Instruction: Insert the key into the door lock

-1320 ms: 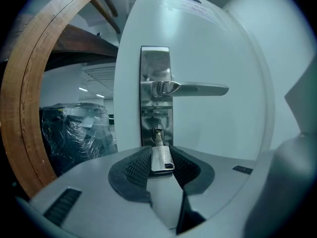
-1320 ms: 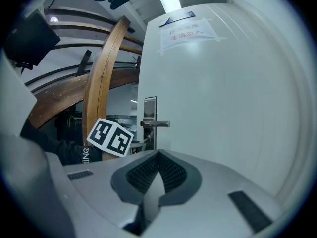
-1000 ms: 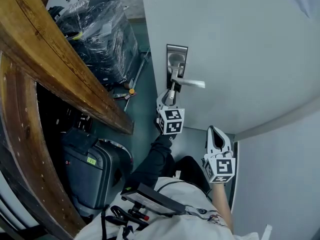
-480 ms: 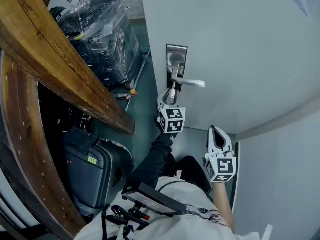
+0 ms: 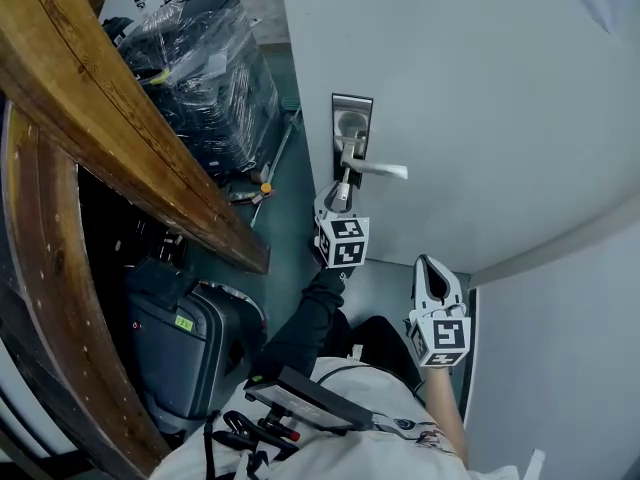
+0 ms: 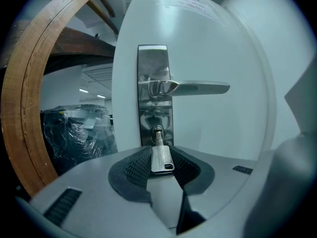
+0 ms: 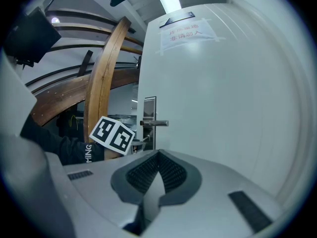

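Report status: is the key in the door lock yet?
Done: left gripper shut on flat silver key. In hand: key tip in keyhole of steel lock plate, some blade still showing. Remaining: probably push fully home. Idle: right gripper, shut, empty.

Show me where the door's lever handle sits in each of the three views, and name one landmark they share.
Head view: lever handle just above centre, pointing right.
Left gripper view: upper middle, running right from the steel lock plate, above the key.
Right gripper view: small, left of centre.
Shared landmark: the steel lock plate behind the lever, on the white door.
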{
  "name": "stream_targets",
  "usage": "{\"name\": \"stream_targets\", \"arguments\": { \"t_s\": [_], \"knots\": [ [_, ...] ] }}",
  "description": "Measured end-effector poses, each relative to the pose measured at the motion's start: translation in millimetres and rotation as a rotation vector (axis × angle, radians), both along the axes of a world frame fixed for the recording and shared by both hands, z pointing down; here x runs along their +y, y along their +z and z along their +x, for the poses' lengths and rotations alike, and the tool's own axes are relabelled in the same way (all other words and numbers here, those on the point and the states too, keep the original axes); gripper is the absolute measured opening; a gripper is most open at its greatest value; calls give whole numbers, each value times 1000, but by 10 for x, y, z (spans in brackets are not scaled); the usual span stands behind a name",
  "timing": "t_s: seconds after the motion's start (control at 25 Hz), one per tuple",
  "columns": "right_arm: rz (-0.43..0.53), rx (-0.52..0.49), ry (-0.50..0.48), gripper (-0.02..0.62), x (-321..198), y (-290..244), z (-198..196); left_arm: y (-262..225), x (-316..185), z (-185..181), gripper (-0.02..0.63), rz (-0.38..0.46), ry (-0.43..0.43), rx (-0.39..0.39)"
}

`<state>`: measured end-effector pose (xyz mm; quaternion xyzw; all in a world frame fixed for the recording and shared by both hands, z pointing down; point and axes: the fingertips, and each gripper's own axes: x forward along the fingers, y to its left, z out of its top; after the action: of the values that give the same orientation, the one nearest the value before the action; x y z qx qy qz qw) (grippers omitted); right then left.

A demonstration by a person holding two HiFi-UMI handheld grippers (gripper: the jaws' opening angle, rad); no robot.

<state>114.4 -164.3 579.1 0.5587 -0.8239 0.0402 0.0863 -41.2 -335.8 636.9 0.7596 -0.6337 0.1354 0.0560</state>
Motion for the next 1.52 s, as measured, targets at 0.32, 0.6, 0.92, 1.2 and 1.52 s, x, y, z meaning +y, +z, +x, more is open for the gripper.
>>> {"name": "stream_targets", "arguments": {
  "t_s": [0.32,0.6,0.92,1.2,1.52],
  "knots": [
    [1,-4,2,6,-11,-48,5,-58,-67,4,117,-29,-12,17],
    [7,-12,36,6,-61,-96,125,-90,-304,31,117,-49,-18,6],
    [30,-16,64,6,-57,-423,149,-106,14,-21,120,-55,-2,-10],
    [93,-45,50,6,-312,-1590,-31,-1272,1008,14,2,30,59,60],
    [172,-101,65,6,-476,-2261,-44,-2087,940,36,2,108,86,62]
  ]
}}
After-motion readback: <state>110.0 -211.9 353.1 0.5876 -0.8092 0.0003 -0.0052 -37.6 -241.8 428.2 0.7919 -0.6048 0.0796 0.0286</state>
